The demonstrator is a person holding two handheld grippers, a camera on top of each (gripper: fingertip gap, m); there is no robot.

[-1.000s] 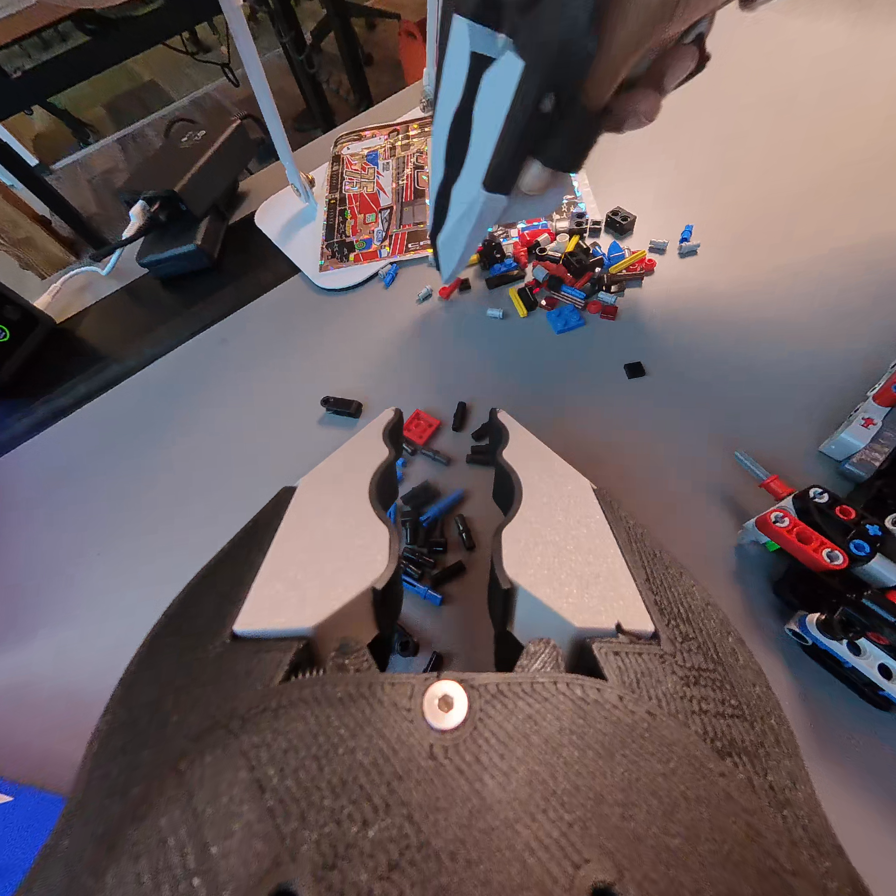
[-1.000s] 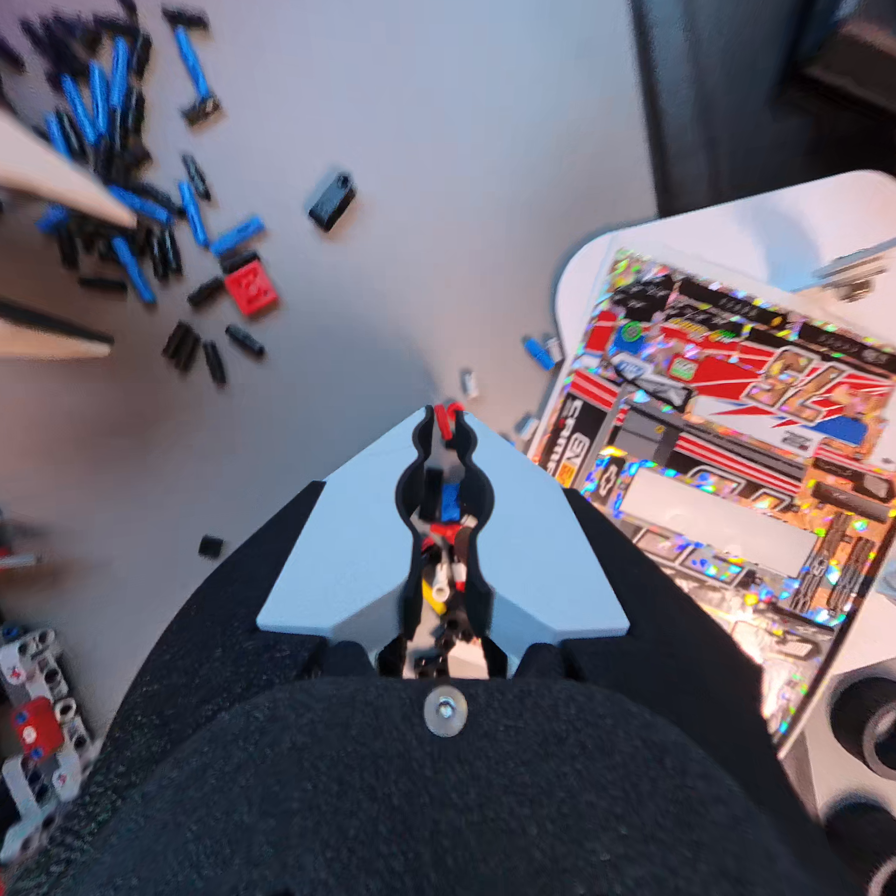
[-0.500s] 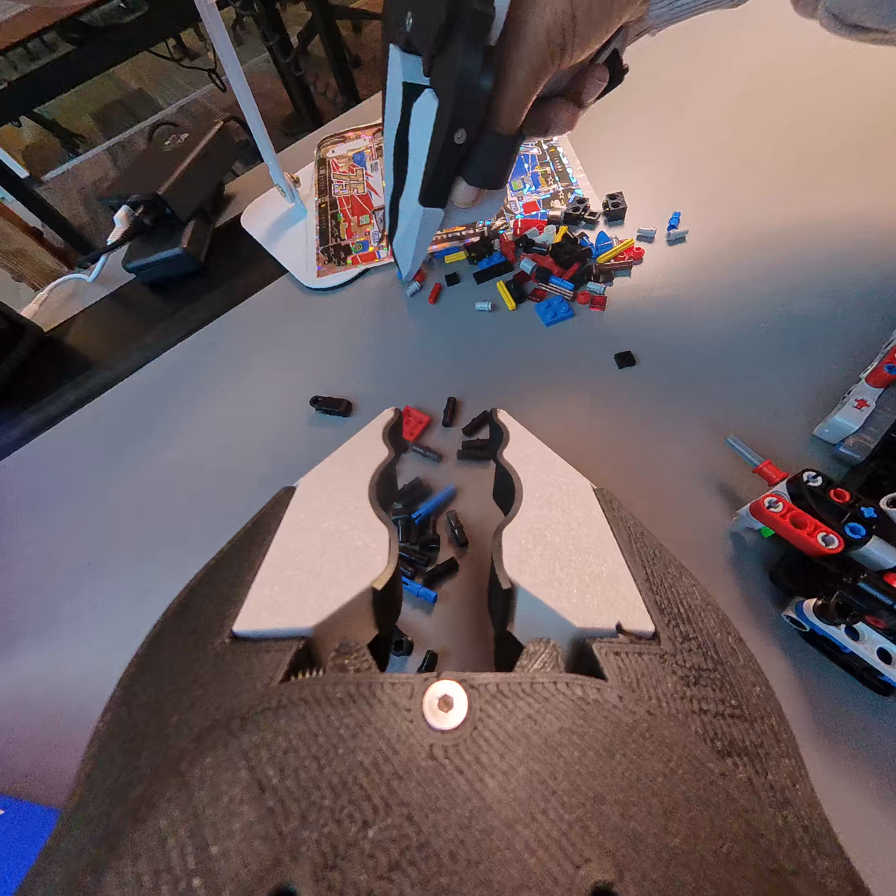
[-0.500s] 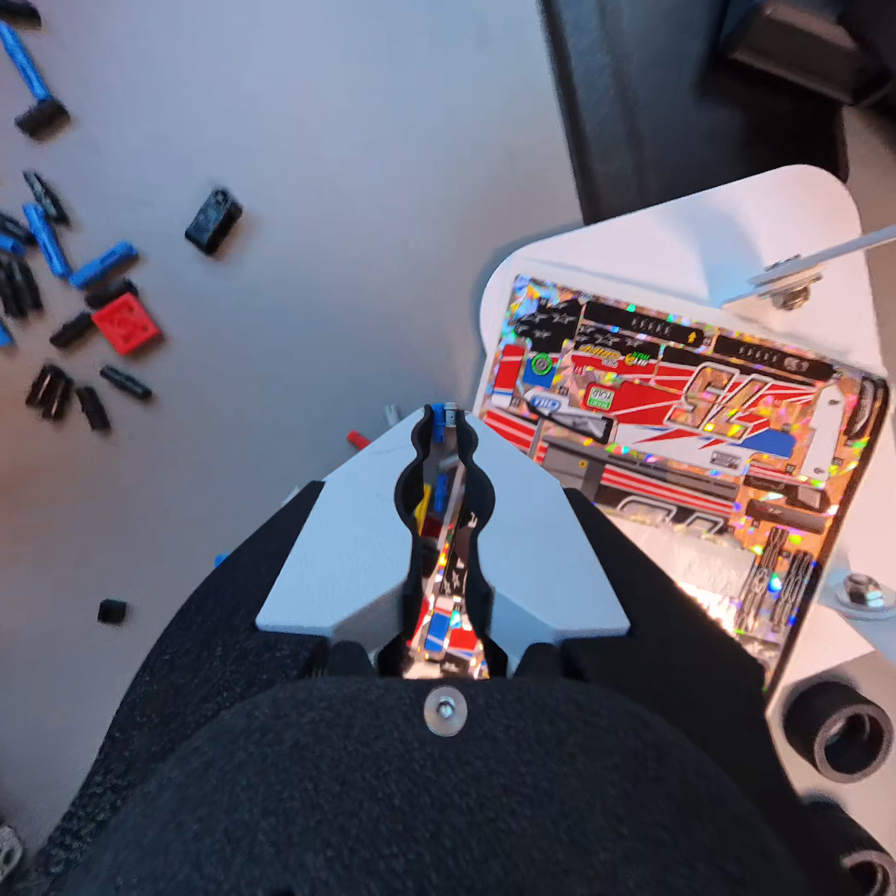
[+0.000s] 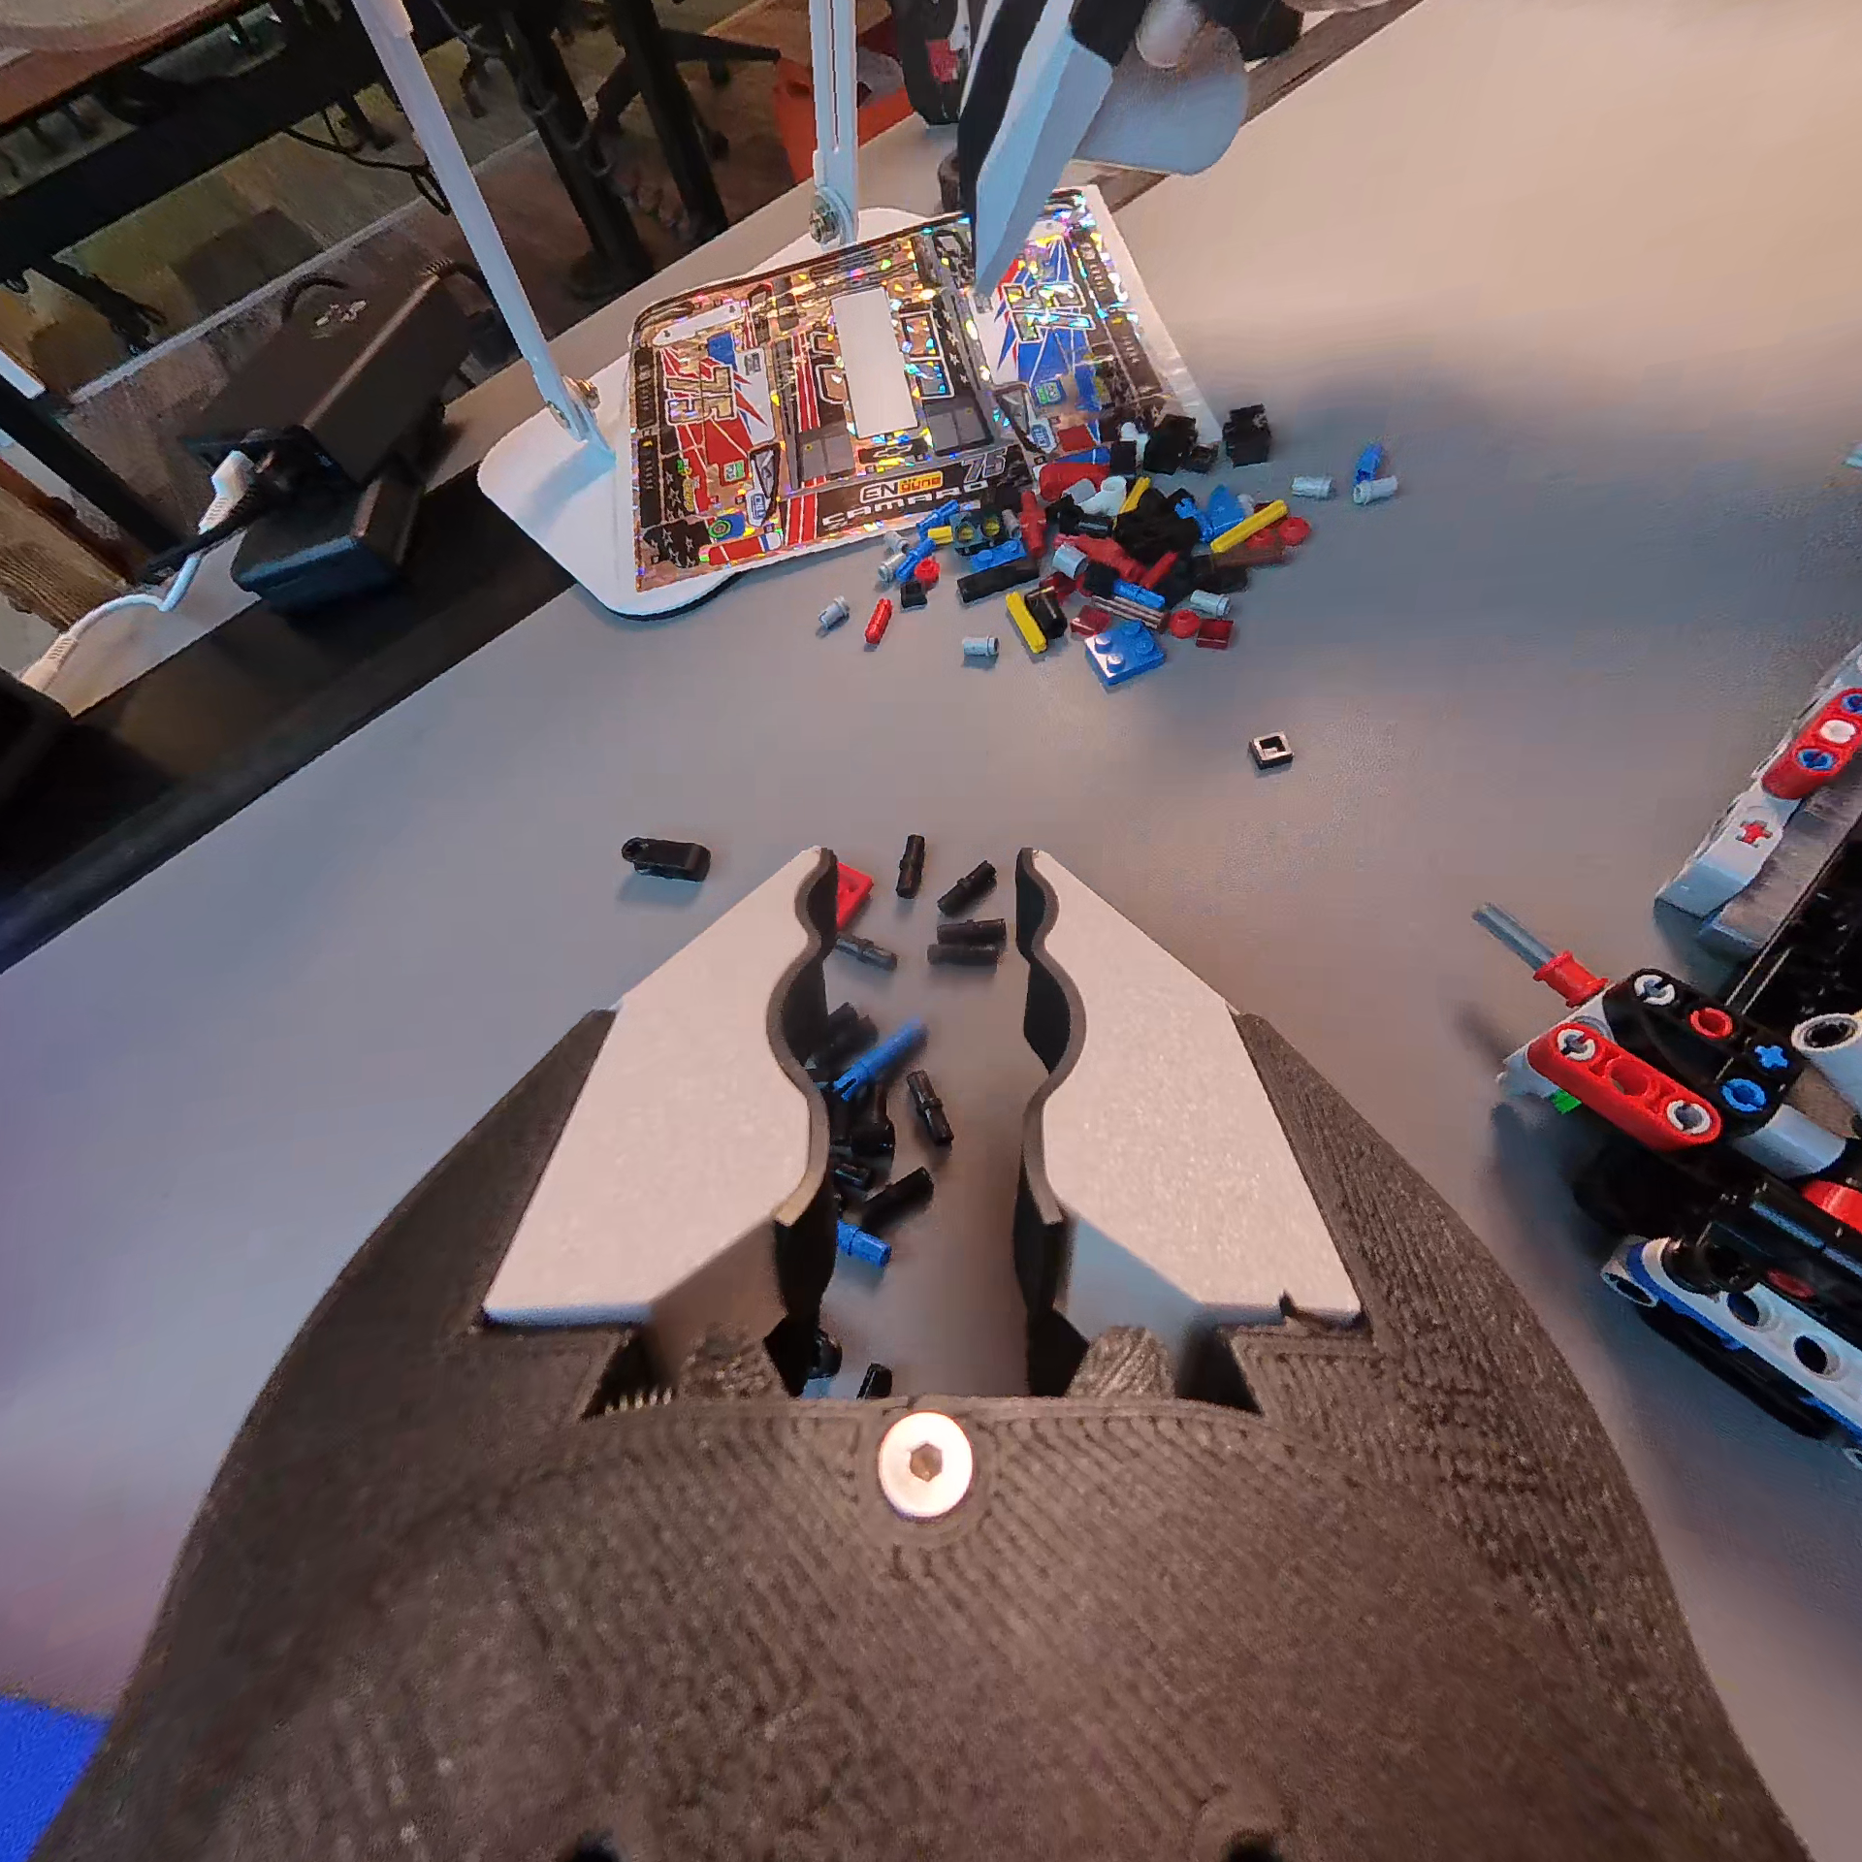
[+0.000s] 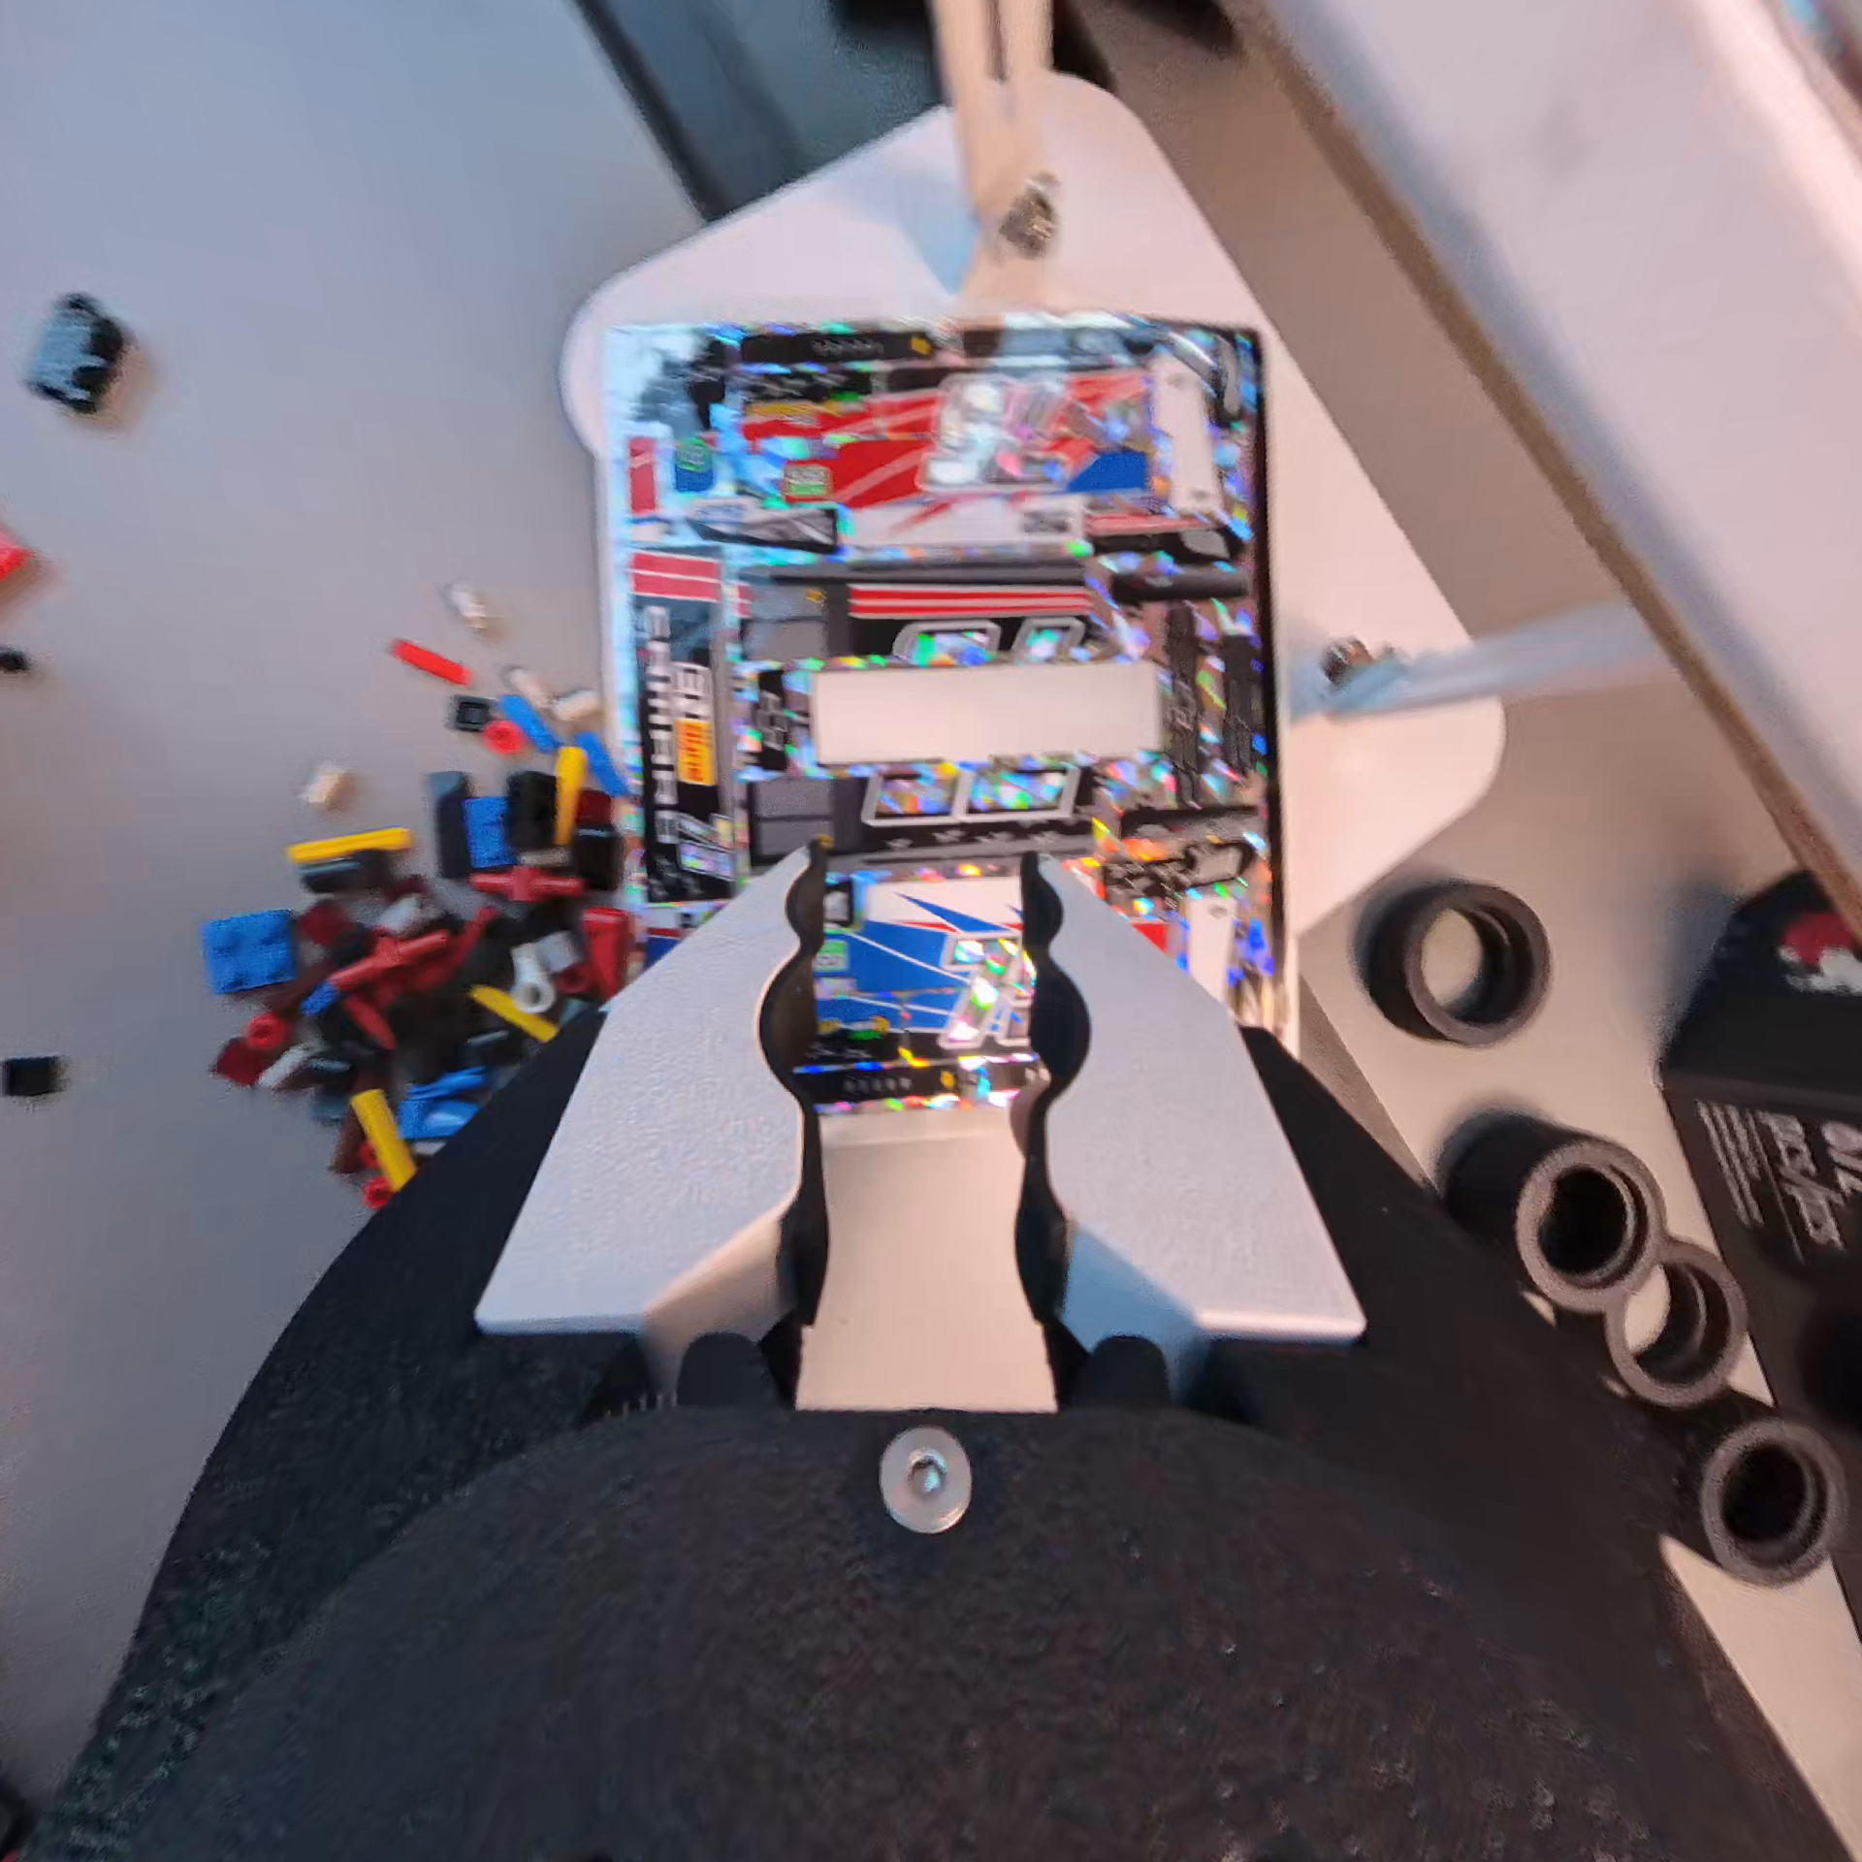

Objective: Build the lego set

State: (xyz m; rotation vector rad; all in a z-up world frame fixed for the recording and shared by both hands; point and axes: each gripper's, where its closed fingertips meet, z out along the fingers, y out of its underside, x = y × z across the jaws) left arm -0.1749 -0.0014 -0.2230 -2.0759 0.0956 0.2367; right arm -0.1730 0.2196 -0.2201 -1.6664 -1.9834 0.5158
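Note:
My left gripper (image 5: 922, 856) is open and empty, low over a scatter of black and blue pins (image 5: 877, 1098) on the grey table. A red plate (image 5: 851, 892) lies by its left fingertip. My right gripper (image 6: 919, 867) is open and empty, over the near end of the shiny sticker sheet (image 6: 937, 605). In the left wrist view it hangs point-down (image 5: 1018, 181) above the sticker sheet (image 5: 867, 403). A pile of mixed loose pieces (image 5: 1118, 564) lies beside the sheet; it also shows in the right wrist view (image 6: 433, 947). A part-built car (image 5: 1703, 1098) sits at the right.
The sheet lies on a white stand base (image 5: 554, 504) with slanted white legs (image 5: 453, 191). Black tyres (image 6: 1451, 957) and a black box (image 6: 1793, 1058) stand right of the sheet. A lone black piece (image 5: 1270, 751) and a black connector (image 5: 665, 858) lie apart. The table edge runs along the left. My right fingertips sit around 25 cm from my left ones. Measured from the fingertips, the lone black piece (image 5: 1270, 751) is 8 cm or so from the left gripper and 20 cm from the right.
My right gripper has moved from the loose pieces to over the sticker sheet, and its jaws have gone from nearly shut to open. My left gripper has stayed over the pins.

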